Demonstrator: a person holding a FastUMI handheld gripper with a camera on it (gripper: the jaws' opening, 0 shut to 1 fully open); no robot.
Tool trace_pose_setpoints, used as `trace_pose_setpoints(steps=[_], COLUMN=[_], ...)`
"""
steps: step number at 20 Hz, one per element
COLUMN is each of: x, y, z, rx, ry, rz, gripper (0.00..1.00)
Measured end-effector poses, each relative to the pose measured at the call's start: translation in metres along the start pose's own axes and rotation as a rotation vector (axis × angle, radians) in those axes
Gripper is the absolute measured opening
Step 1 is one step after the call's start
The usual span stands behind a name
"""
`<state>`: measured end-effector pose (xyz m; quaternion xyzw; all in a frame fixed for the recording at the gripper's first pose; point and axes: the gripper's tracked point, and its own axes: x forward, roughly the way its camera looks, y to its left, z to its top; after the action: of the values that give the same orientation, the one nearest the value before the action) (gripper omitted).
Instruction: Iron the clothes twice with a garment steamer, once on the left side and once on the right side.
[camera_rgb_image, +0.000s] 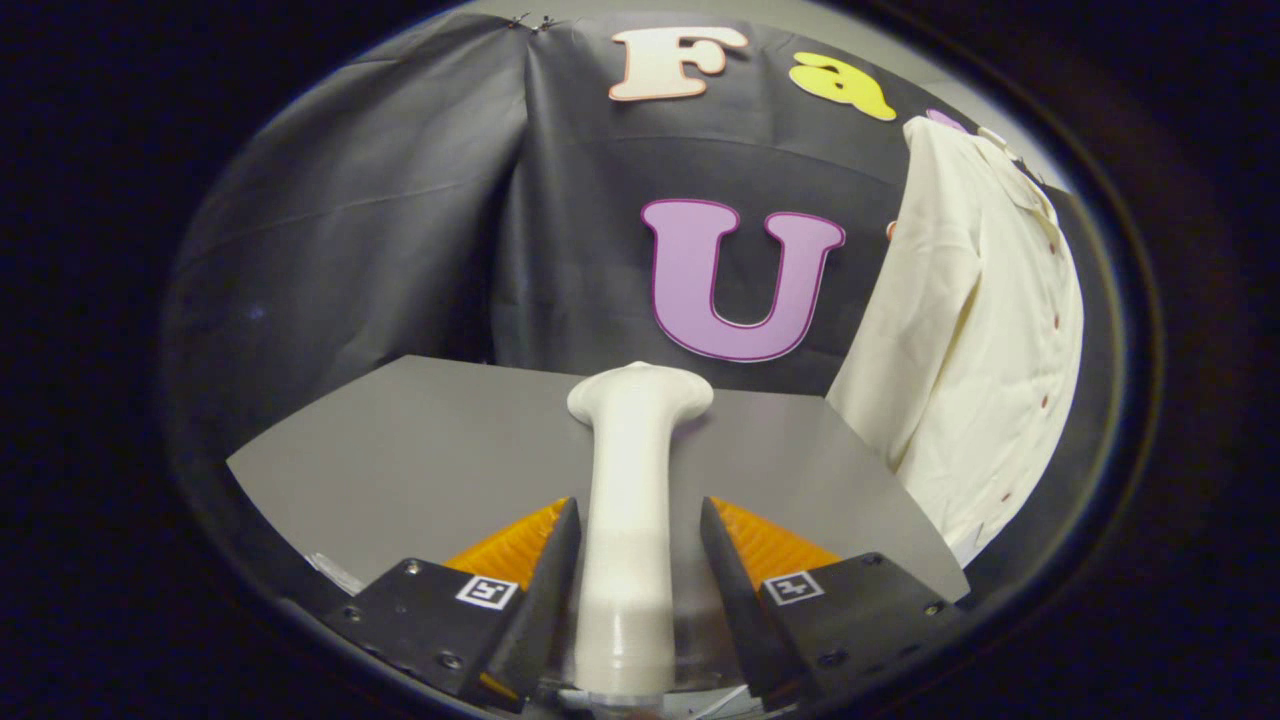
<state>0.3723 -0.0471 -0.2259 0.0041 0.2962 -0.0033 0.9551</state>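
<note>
While the claw (640, 560) sits spread around the steamer (632, 500), its fingers look a little apart from the handle, so no pinch is sure. Beyond it to the right hangs the shirt (975, 330), above the bench (400, 450). I judge both 2 passes are left.

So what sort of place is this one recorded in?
Likely a staged recording booth, not a home: black cloth walls, a bare grey table, and a shirt hung at the side. The gripper has a steamer between its fingers.
</note>
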Motion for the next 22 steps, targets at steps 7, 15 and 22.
trace_pose_setpoints(steps=[7,15,22], x=[-0.004,-0.084,-0.16], y=[0.004,-0.005,-0.048], z=[0.006,0.038,0.062], rx=[0.047,0.05,0.018], ry=[-0.049,-0.292,-0.418], rz=[0.014,0.087,0.084], gripper=[0.37,0.35,0.35])
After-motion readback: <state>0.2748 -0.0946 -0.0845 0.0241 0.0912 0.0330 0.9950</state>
